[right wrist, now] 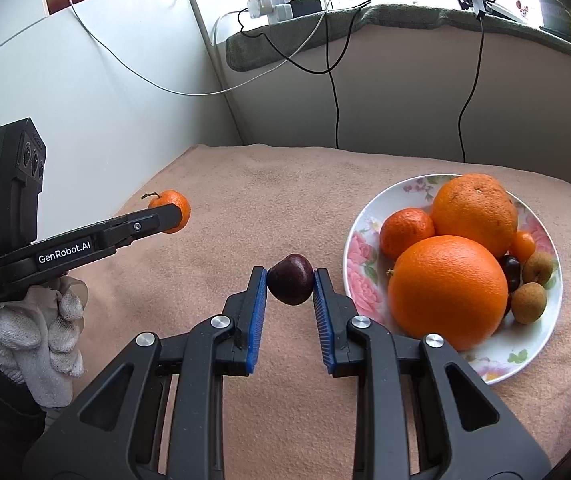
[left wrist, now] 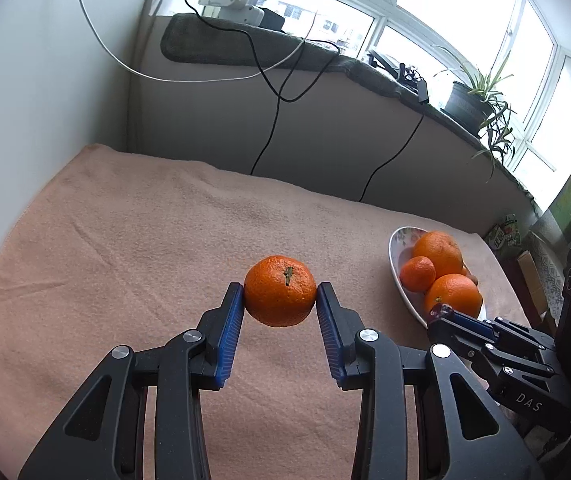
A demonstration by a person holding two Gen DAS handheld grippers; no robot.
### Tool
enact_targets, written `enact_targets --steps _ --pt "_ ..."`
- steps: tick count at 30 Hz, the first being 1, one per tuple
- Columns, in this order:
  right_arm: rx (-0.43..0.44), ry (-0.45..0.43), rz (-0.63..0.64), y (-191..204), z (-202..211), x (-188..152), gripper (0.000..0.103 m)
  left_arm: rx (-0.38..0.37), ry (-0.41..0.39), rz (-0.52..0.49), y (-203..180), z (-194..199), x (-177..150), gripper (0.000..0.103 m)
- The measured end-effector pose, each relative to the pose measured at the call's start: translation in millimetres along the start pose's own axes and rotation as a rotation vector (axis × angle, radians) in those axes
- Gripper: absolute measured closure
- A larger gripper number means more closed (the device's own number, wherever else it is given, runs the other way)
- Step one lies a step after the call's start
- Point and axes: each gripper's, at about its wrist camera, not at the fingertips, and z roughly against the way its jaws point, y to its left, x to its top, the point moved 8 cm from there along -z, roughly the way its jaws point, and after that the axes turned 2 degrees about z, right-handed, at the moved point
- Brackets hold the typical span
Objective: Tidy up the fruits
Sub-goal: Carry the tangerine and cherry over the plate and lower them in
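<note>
I'm gripping a mandarin (left wrist: pixel 280 290) in the left tongs (left wrist: pixel 280 300), blue pads (left wrist: pixel 232 332) pressing on both its sides, stem facing up toward the camera. It's hanging clear above the desk (left wrist: pixel 125 240), which is covered in a peach towel. In the right wrist view the same mandarin is sitting at the tip of the left tongs, out over the left part of the desk, with a gloved hand (right wrist: pixel 41 332) holding the handle.

I'm clamping the right tongs (right wrist: pixel 290 280) on a dark cherry (right wrist: pixel 290 279), pads touching it left and right, also lifted off the towel, just left of the plate.

The plate (right wrist: pixel 361 256) is a white one with a pink flower print, sitting near the right edge of the desk. In it: two big oranges (right wrist: pixel 447 290), one in front and one behind, touching; a small mandarin (right wrist: pixel 405 232) against their left side; a tiny orange fruit (right wrist: pixel 523 245) behind on the right; a dark cherry (right wrist: pixel 511 270) wedged beside the front orange; two brown longans (right wrist: pixel 528 302) at the right rim. Fruit is piling toward the centre and right, flower print left bare on the left.

Behind the desk I'm seeing a windowsill with cables and a potted plant (left wrist: pixel 471 100).
</note>
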Motion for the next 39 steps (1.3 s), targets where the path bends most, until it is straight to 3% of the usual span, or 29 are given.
enact_targets --steps 16,39 --pt "-0.11 -0.071 -0.094 -78.8 51.7 -4.3 0.078 -0.088 0.044 -0.077 -70.5 -26.6 -0.6 0.067" --pt "-0.158 -0.062 -0.171 -138.6 49.6 -6.8 0.078 -0.143 0.138 -0.129 -117.8 -61.0 -20.2 0.067"
